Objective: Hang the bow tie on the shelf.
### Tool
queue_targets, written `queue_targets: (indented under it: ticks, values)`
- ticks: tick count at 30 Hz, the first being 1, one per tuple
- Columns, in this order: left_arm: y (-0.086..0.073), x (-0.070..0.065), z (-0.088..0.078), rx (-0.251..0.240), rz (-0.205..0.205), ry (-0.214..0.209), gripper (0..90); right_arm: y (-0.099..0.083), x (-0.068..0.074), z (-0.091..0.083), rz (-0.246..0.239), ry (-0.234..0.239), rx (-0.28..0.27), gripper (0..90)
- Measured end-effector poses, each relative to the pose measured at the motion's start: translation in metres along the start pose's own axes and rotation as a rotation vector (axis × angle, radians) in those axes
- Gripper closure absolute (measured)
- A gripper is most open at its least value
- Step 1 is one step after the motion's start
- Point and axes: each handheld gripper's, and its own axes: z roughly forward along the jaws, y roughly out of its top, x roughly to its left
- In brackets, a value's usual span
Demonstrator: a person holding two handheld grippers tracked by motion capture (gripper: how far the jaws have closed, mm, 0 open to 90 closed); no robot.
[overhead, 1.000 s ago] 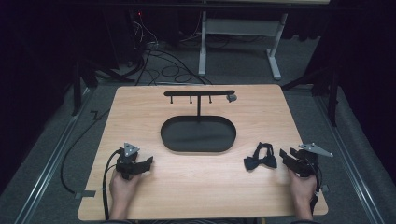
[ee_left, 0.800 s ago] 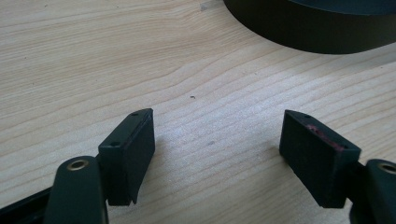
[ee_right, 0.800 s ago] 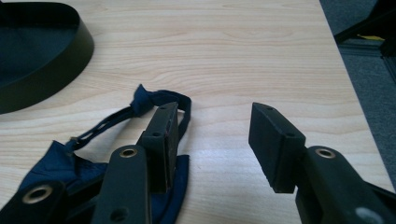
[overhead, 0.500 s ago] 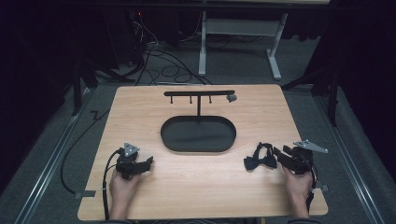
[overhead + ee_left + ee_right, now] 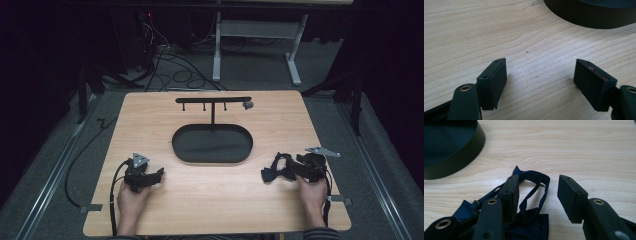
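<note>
The right claw (image 5: 537, 197) – jaws spread, straddling one strap loop – sits directly over the dark bow tie (image 5: 274, 172) on the tabletop (image 5: 210, 200), well apart from the spread, empty left claw (image 5: 156, 173).

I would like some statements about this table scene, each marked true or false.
1. The right gripper is open over the bow tie. True.
2. The bow tie hangs on the stand. False: it lies on the table.
3. The left gripper holds something. False: its jaws are open over bare wood.
4. The tray is empty. True.
5. The stand rises from the far side of the tray. True.
</note>
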Motion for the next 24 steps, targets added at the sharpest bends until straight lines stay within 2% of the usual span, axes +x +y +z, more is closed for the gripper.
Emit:
queue_targets:
  ticks: [6, 7, 10, 11, 16, 19, 24]
  values:
    - [0.0, 0.0, 0.0, 0.001, 0.0, 0.001, 27.1, -0.001, -0.002, 0.01, 0.009, -0.004, 0.034, 54.5]
    - [0.0, 0.0, 0.0, 0.001, 0.0, 0.001, 27.1, -0.001, -0.002, 0.011, 0.011, -0.002, 0.039, 56.1]
    - [0.0, 0.0, 0.0, 0.001, 0.0, 0.001, 27.1, -0.001, -0.001, 0.012, 0.003, -0.002, 0.045, 68.4]
    - [0.0, 0.0, 0.0, 0.001, 0.0, 0.001, 27.1, -0.001, -0.001, 0.012, 0.003, -0.002, 0.045, 68.4]
    - [0.0, 0.0, 0.0, 0.001, 0.0, 0.001, 27.1, -0.002, -0.001, 0.016, -0.001, 0.019, 0.064, 81.8]
    - [0.0, 0.0, 0.0, 0.001, 0.0, 0.001, 27.1, -0.004, -0.001, 0.016, -0.01, 0.035, 0.054, 89.9]
    - [0.0, 0.0, 0.0, 0.0, 0.0, 0.0, 27.1, -0.004, 0.0, 0.012, -0.025, 0.044, 0.036, 90.0]
